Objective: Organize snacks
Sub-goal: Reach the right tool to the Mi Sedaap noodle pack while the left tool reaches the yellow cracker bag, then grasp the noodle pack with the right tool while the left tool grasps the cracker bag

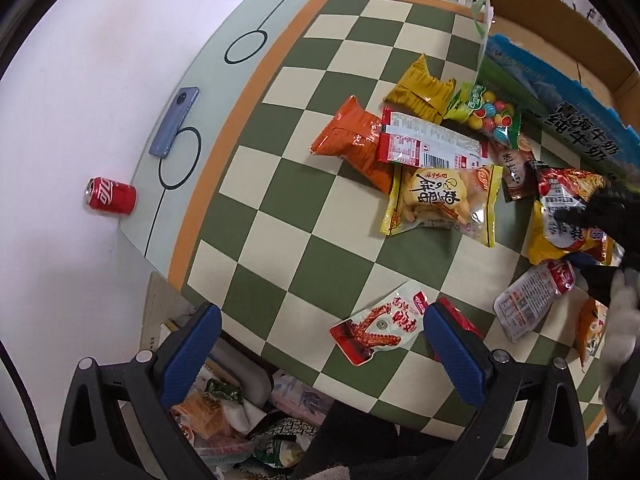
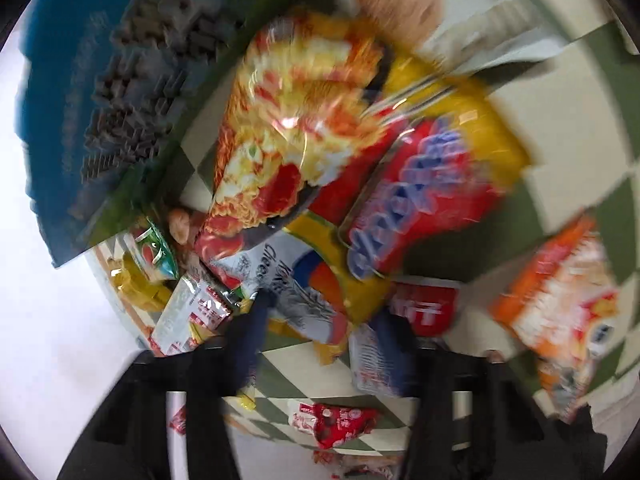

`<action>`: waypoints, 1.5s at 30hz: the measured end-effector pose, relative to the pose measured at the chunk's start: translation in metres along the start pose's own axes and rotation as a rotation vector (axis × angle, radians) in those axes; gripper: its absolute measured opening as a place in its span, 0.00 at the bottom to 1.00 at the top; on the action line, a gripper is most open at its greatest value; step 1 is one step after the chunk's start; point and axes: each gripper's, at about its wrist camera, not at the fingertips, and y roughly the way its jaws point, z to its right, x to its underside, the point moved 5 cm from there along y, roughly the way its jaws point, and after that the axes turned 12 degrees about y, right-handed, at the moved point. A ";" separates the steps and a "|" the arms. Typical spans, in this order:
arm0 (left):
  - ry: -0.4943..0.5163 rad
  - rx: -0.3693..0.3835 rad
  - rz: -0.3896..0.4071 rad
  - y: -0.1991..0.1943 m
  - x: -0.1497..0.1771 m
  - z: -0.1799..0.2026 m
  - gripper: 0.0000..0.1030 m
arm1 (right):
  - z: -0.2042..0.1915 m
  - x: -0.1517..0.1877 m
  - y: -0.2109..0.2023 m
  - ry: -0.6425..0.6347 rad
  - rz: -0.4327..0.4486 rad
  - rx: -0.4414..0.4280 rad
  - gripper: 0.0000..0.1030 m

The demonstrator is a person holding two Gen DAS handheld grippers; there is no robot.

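Snack packets point(image 1: 440, 196) lay scattered over the right half of a green-and-cream checkered table point(image 1: 280, 208), most of them heaped just beside a blue-printed cardboard box point(image 1: 560, 120) at the far right. An orange bag point(image 1: 352, 140) and a mustard-yellow bag point(image 1: 420, 88) sat at the far side of the heap, partly covered by a red-and-white packet point(image 1: 424, 144). Nearer, a white packet with a red skewer picture point(image 1: 384, 328) lay alone. The left gripper point(image 1: 320, 356) hovered wide open, nothing between its blue pads point(image 1: 188, 352).

The right-wrist view was badly motion-blurred, so print and edges were hard to read. The right gripper point(image 2: 320, 344) hung low over a yellow-and-red bag point(image 2: 408, 200); whether its fingers gripped anything I could not tell. On the far left, a phone point(image 1: 174, 122) rested on the table's pale margin and a red soda can point(image 1: 111, 195) lay off its edge. More wrappers point(image 1: 240, 420) filled a cut-off space below the near edge.
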 end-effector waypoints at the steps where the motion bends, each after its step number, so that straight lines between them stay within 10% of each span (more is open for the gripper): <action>1: 0.005 -0.002 0.000 0.001 -0.002 0.001 1.00 | 0.000 0.002 0.000 -0.009 0.017 -0.010 0.37; 12: 0.029 0.107 -0.008 0.016 -0.031 0.026 1.00 | 0.051 0.004 -0.042 -0.329 0.057 0.308 0.32; 16: 0.006 0.188 -0.034 0.024 -0.054 0.030 1.00 | 0.053 -0.003 -0.063 -0.325 0.084 0.316 0.92; 22: 0.001 0.263 -0.107 0.060 -0.099 0.040 1.00 | 0.038 -0.023 -0.066 -0.229 0.128 0.186 0.92; 34: 0.146 0.249 -0.240 0.125 -0.123 0.090 1.00 | 0.033 -0.041 -0.020 -0.252 0.055 0.354 0.97; 45: 0.178 0.257 -0.153 0.095 -0.123 0.114 0.54 | 0.025 -0.039 0.017 -0.209 0.063 0.376 0.95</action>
